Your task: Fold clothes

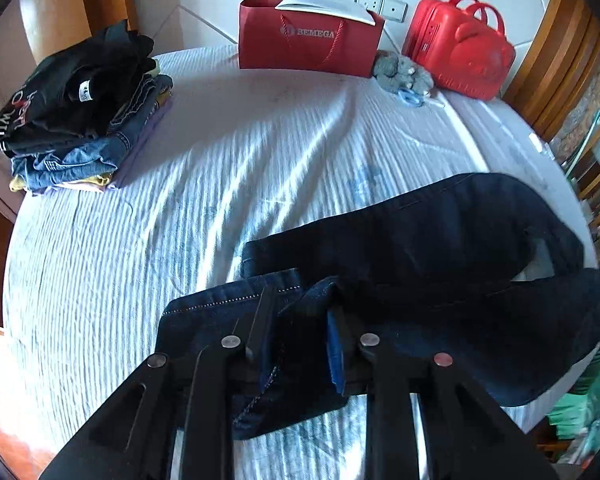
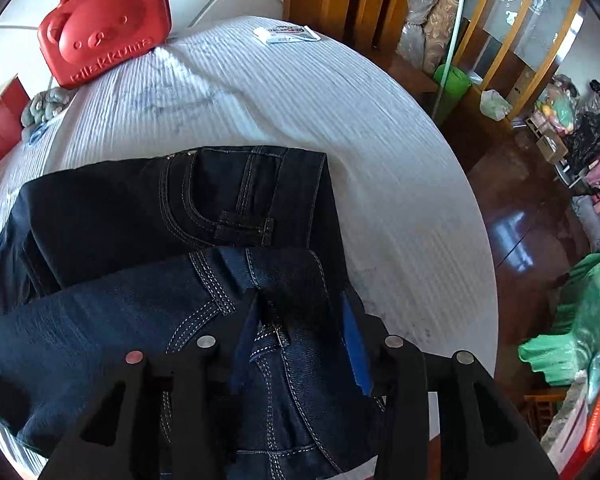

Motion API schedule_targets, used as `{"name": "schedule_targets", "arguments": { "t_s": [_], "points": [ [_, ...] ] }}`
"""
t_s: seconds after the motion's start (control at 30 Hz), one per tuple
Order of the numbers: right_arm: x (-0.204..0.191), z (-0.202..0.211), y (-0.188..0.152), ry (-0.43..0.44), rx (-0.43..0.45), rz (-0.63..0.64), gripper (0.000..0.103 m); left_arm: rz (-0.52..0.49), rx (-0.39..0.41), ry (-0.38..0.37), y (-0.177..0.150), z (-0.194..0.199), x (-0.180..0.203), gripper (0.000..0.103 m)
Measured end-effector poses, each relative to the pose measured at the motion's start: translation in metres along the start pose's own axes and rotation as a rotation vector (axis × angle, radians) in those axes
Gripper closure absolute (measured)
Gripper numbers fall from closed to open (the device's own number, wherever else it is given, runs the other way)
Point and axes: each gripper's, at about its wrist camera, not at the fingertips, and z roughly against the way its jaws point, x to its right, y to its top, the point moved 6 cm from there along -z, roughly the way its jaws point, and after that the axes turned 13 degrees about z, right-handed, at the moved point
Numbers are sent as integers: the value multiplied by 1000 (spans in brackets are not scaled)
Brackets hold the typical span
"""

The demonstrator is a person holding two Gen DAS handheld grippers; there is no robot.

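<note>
Currently left wrist: left gripper [image 1: 300, 320] fingers clamping hem end of dark jeans [image 1: 440, 256], near bed [image 1: 140, 240] edge; folded clothes stack [image 1: 80, 112] well beyond. Right wrist: right gripper [image 2: 300, 316] fingers pinching jeans [image 2: 148, 208] waistband, doubled over itself.

jeans [image 1: 440, 248] on bed [image 1: 220, 168], bag [image 1: 308, 36] behind

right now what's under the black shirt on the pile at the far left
Under the black shirt lie folded blue jeans, then a yellow garment and a lilac one at the bottom. Only their edges show; anything deeper is covered.
</note>
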Motion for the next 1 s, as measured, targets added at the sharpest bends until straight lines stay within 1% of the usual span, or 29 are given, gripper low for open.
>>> {"name": "schedule_targets", "arguments": {
  "t_s": [0.07, 0.13, 0.17, 0.2, 0.27, 0.33, 0.4, 0.47, 0.53, 0.63, 0.73, 0.77, 0.87, 1.0],
  "points": [
    [2, 22, 1, -16, 34, 6, 61, -7, 33, 10, 6, 21, -6, 46],
    [6, 48, 7, -36, 88, 3, 50, -15, 58, 8, 13, 37, -7, 45],
    [9, 56, 12, -44, 104, 6, 36, -16, 70, 5, 16, 43, -7, 45],
    [11, 63, 16, -52, 118, 10, 31, -15, 89, 7, 20, 50, -6, 45],
    [14, 69, 26, -62, 135, 14, 31, -5, 140, 17, 29, 68, -8, 45],
    [14, 65, 31, -51, 139, 9, 31, 10, 182, 32, 36, 84, -16, 44],
    [14, 56, 32, -28, 135, -10, 31, 11, 197, 61, 43, 86, -24, 34],
    [15, 43, 33, -3, 119, -38, 31, 14, 189, 87, 50, 74, -29, 33],
    [12, 31, 33, 28, 103, -58, 31, 26, 155, 82, 53, 48, -27, 33],
    [7, 15, 37, 46, 83, -64, 31, 51, 71, 78, 54, -2, -20, 33],
    [6, 6, 45, 47, 74, -66, 31, 88, 6, 61, 58, -46, -11, 33],
    [6, 5, 46, 49, 76, -66, 31, 90, -6, 69, 59, -58, -7, 33],
    [10, -1, 55, 67, 79, -73, 31, 83, -75, 93, 56, -92, -1, 33],
    [24, -13, 64, 70, 69, -90, 30, 54, -145, 138, 40, -118, -2, 33]
  ]
}}
